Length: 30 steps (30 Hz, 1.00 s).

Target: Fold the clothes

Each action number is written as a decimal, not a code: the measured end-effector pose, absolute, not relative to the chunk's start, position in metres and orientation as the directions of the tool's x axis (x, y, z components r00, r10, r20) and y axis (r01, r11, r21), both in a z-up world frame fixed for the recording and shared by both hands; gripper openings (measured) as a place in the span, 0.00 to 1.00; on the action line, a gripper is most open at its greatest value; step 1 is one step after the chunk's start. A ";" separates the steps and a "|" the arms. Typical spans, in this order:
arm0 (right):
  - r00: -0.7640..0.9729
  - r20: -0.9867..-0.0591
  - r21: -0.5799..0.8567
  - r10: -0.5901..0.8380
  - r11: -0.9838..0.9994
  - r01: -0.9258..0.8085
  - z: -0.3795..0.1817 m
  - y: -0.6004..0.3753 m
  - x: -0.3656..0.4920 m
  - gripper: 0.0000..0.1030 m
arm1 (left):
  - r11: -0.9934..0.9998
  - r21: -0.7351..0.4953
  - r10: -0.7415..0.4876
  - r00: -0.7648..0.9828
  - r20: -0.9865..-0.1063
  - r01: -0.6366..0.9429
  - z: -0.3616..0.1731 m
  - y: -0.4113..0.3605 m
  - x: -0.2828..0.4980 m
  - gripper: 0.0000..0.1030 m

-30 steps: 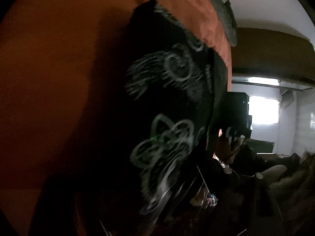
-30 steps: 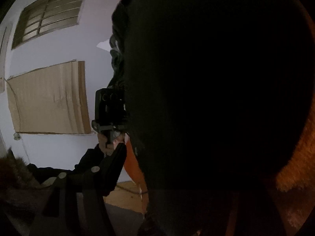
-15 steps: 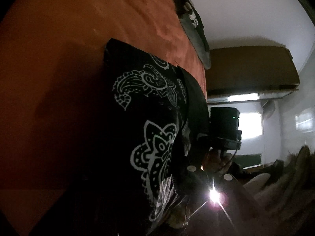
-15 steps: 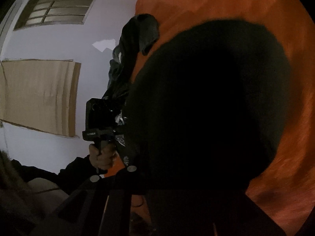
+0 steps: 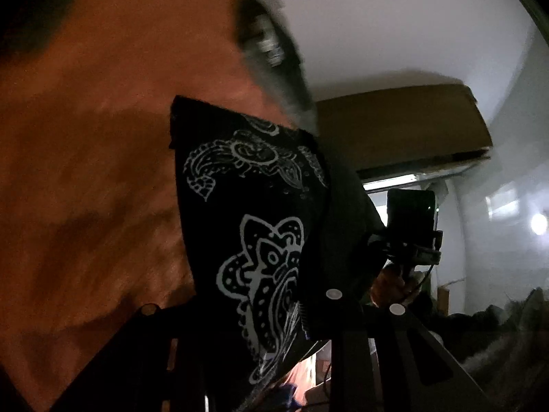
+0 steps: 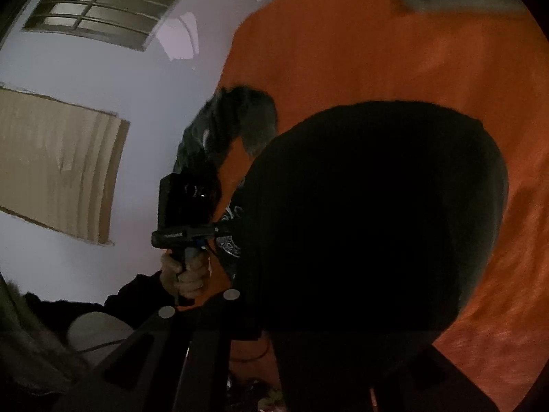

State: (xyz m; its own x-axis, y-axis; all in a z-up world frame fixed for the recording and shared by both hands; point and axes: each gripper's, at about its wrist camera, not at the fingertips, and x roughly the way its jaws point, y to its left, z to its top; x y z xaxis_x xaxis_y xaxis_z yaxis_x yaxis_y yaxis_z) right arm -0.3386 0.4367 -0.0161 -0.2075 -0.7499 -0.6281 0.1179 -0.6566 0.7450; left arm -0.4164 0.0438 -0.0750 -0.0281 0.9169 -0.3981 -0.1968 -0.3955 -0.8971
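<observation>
Dim room, two fisheye views from handheld grippers. Black garment with white paisley print (image 5: 260, 247) held up between the two grippers, hanging in front of an orange-covered surface (image 5: 85, 171), perhaps a bed. Left gripper (image 5: 240, 353) near the bottom of its own view, cloth draped over and between its jaws; apparently clamped on the fabric, though the tips are hidden in shadow. Right gripper (image 6: 308, 353) likewise buried under the plain dark back of the garment; grip on the cloth cannot be told for certain. Opposite hand (image 6: 187, 274) grasping the other gripper's handle at left. Dark clothing, blurred (image 5: 274, 58), lying far on the orange surface. Cardboard sheet (image 6: 51, 158) on the white wall, barred window (image 6: 103, 10) above.
</observation>
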 end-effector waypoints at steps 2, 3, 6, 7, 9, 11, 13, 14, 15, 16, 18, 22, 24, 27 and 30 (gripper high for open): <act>-0.232 -0.623 0.743 -0.747 -0.658 0.123 0.016 0.452 -0.352 0.08 | -0.401 -0.887 0.914 -0.034 -0.404 -0.229 -0.044 0.058 -0.435 0.25; -0.246 -0.620 0.740 -0.745 -0.660 0.132 0.033 0.459 -0.359 0.08 | -0.403 -0.882 0.913 -0.036 -0.407 -0.245 -0.028 0.065 -0.445 0.25; -0.268 -0.609 0.741 -0.747 -0.656 0.143 0.069 0.490 -0.383 0.08 | -0.410 -0.864 0.908 -0.045 -0.416 -0.293 0.018 0.087 -0.474 0.25; -0.270 -0.605 0.745 -0.749 -0.652 0.141 0.076 0.501 -0.392 0.08 | -0.412 -0.857 0.907 -0.048 -0.419 -0.309 0.034 0.094 -0.483 0.25; -0.274 -0.596 0.752 -0.755 -0.644 0.138 0.088 0.525 -0.408 0.08 | -0.416 -0.843 0.904 -0.054 -0.424 -0.340 0.065 0.109 -0.502 0.25; -0.278 -0.588 0.760 -0.760 -0.636 0.134 0.101 0.548 -0.425 0.08 | -0.420 -0.828 0.901 -0.060 -0.430 -0.371 0.096 0.123 -0.521 0.25; -0.283 -0.579 0.767 -0.765 -0.628 0.130 0.114 0.572 -0.441 0.08 | -0.428 -0.827 0.898 -0.068 -0.434 -0.364 0.100 0.151 -0.539 0.25; -0.285 -0.575 0.771 -0.767 -0.624 0.128 0.120 0.584 -0.450 0.08 | -0.432 -0.828 0.897 -0.073 -0.437 -0.358 0.100 0.166 -0.547 0.25; -0.287 -0.570 0.774 -0.770 -0.620 0.126 0.126 0.596 -0.458 0.08 | -0.436 -0.828 0.895 -0.077 -0.439 -0.353 0.101 0.181 -0.556 0.25; -0.289 -0.566 0.778 -0.772 -0.616 0.124 0.133 0.607 -0.466 0.08 | -0.440 -0.828 0.894 -0.081 -0.441 -0.347 0.101 0.196 -0.564 0.25; -0.293 -0.557 0.785 -0.777 -0.608 0.120 0.146 0.631 -0.483 0.08 | -0.448 -0.828 0.891 -0.089 -0.446 -0.336 0.102 0.225 -0.581 0.25; -0.264 -0.584 0.767 -0.768 -0.628 0.130 0.143 0.695 -0.529 0.08 | -0.464 -0.828 0.884 -0.105 -0.456 -0.314 0.104 0.285 -0.615 0.25; -0.240 -0.608 0.750 -0.757 -0.646 0.140 0.135 0.732 -0.555 0.08 | -0.461 -0.835 0.887 -0.127 -0.444 -0.300 0.087 0.317 -0.638 0.25; -0.210 -0.642 0.721 -0.737 -0.674 0.160 0.121 0.781 -0.595 0.08 | -0.453 -0.846 0.891 -0.161 -0.424 -0.279 0.059 0.366 -0.673 0.25; -0.188 -0.669 0.696 -0.719 -0.695 0.182 0.110 0.823 -0.635 0.08 | -0.449 -0.854 0.892 -0.185 -0.412 -0.264 0.035 0.412 -0.708 0.25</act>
